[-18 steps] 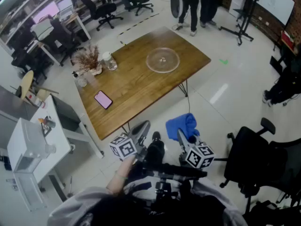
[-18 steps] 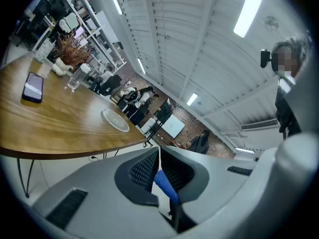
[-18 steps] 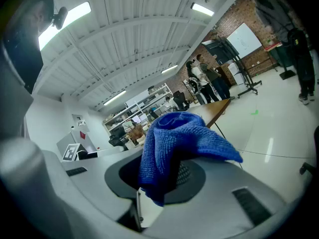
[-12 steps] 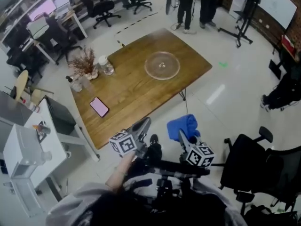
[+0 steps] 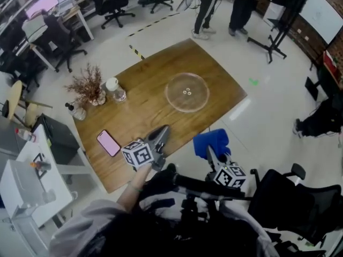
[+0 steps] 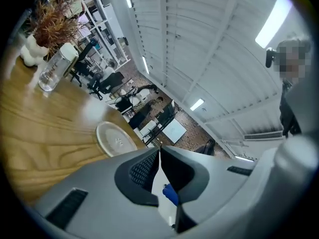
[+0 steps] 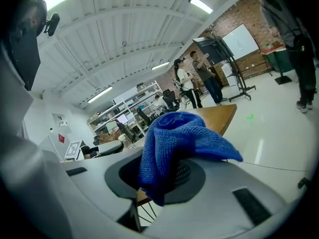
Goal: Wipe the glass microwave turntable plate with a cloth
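Wood-topped surface (image 5: 144,111), brown, standing at an angle on a pale floor (image 5: 257,106). Glass plate (image 5: 187,92): round, clear, lying flat on the far right part of the surface, with small pale marks at its centre, well apart from both grippers. Pink phone (image 5: 109,142): lying flat near the near left edge. Dried plant (image 5: 87,85) and clear bottle (image 5: 117,91) with a white cap: grouped at the far left edge, the bottle just beside the plant, upright. Left gripper (image 5: 161,134): held over the near edge of the surface, pointing toward the plate; its own view shows the jaws closed tip to tip and empty, with the plate beyond them on the wood. Right gripper (image 5: 209,153): held off the surface, over the floor near the near right edge; its jaws are clamped on a blue cloth (image 5: 210,141), which bunches up above the jaws and droops over one of them. Cloth and plate are apart, with bare wood and floor between. Black office chair (image 5: 300,202): on the floor to the right of the grippers. Standing people (image 5: 203,7): two, beyond the far end of the surface.
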A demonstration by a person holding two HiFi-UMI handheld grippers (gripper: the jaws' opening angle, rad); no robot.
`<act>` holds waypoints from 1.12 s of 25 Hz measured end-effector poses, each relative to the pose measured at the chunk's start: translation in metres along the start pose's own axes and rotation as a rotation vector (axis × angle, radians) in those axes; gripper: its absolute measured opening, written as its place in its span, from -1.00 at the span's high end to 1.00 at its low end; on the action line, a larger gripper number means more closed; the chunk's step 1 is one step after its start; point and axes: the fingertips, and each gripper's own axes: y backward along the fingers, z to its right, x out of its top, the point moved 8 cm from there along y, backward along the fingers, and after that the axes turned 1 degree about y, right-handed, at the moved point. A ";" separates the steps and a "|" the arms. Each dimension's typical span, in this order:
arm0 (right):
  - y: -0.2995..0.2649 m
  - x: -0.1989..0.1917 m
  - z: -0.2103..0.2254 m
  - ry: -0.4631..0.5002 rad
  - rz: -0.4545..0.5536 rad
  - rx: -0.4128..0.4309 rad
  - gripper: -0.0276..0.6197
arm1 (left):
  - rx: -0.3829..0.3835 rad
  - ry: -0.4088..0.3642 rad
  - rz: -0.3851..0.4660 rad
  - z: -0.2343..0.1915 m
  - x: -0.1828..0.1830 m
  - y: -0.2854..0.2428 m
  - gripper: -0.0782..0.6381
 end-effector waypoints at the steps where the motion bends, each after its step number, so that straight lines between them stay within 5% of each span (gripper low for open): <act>1: -0.005 0.003 0.002 0.006 0.001 -0.009 0.68 | -0.002 0.003 -0.001 -0.006 0.004 -0.004 0.79; 12: -0.095 0.056 0.009 0.035 -0.098 0.026 0.68 | 0.103 0.073 -0.002 -0.072 0.025 -0.022 0.79; 22: -0.229 0.112 0.038 0.151 -0.304 0.203 0.68 | 0.357 0.157 0.290 -0.123 0.045 -0.020 0.79; 28: -0.313 0.137 0.053 0.226 -0.394 0.298 0.68 | 0.396 0.164 0.286 -0.116 0.031 -0.059 0.79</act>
